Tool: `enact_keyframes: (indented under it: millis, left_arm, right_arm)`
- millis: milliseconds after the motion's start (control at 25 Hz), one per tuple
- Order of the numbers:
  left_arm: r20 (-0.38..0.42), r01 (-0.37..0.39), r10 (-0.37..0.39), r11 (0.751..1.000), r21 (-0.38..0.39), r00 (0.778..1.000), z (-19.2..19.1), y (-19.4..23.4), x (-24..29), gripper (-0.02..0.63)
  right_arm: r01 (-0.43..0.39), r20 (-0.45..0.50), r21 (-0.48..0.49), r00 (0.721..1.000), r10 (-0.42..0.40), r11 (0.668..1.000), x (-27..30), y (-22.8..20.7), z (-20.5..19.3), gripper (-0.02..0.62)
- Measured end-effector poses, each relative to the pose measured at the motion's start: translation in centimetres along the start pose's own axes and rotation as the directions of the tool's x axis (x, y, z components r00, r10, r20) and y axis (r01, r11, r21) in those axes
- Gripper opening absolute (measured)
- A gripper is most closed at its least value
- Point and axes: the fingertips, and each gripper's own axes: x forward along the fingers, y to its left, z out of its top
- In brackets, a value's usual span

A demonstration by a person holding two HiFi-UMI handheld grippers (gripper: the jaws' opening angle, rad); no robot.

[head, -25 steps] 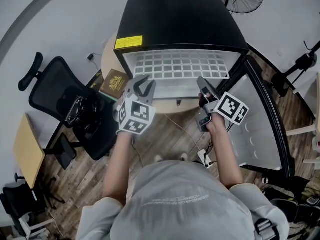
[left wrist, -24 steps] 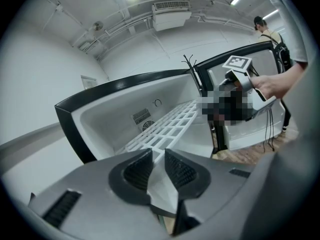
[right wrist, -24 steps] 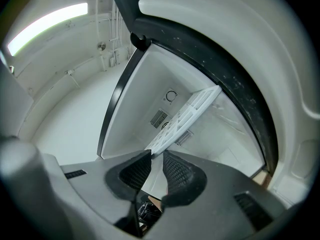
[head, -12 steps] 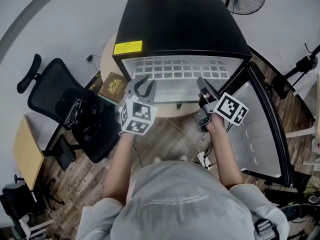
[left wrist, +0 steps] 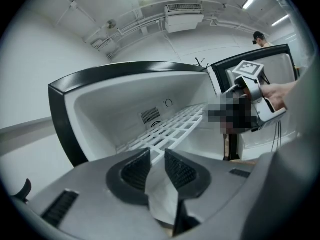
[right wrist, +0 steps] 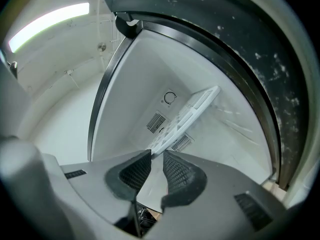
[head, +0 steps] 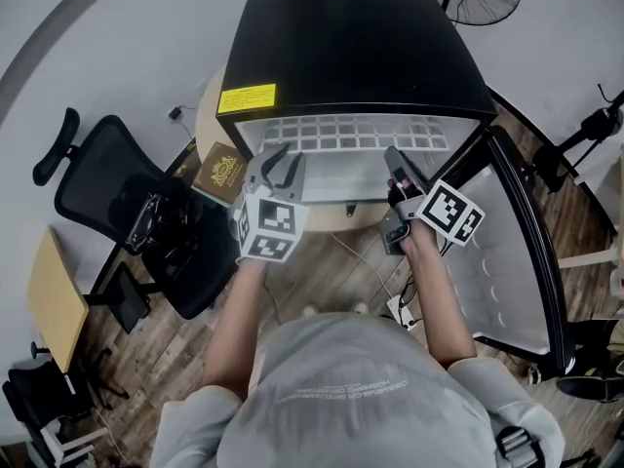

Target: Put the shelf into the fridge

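**A:** White plastic sits nearest you. Your left gripper point(head: 278, 156) and right gripper point(head: 394, 160) each clench the front edge of the shelf point(head: 356, 135), one toward each corner, just outside the mouth of the fridge point(head: 351, 47).

**B:** Why two grips?

**A:** Likely so the grid stays level and square as you feed it into the fridge. Held at one corner only, it would probably twist.

**B:** And beyond the grippers?

**A:** Most of the shelf is already inside the fridge, reaching toward the back wall point(left wrist: 135, 104). Compared with a second ago, fewer rows show beyond the fridge's top edge, so the shelf has slid deeper.
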Motion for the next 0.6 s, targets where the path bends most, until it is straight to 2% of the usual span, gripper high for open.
enact_keyframes:
  millis: [400, 600]
  left_arm:
    - [0.033, -0.032, 0.034, 0.998, -0.048, 0.999, 0.1, 0.9, 1.2, 0.078]
    - [0.031, -0.091, 0.093, 0.995, -0.038, 0.995, 0.3, 1.2, 2.0, 0.077]
  right_arm:
    - [-0.003, 0.011, 0.010, 1.000, 0.003, 1.000, 1.3, -0.4, 0.6, 0.084]
    - [-0.022, 0.011, 0.019, 1.000, 0.022, 1.000, 2.1, -0.7, 0.9, 0.084]
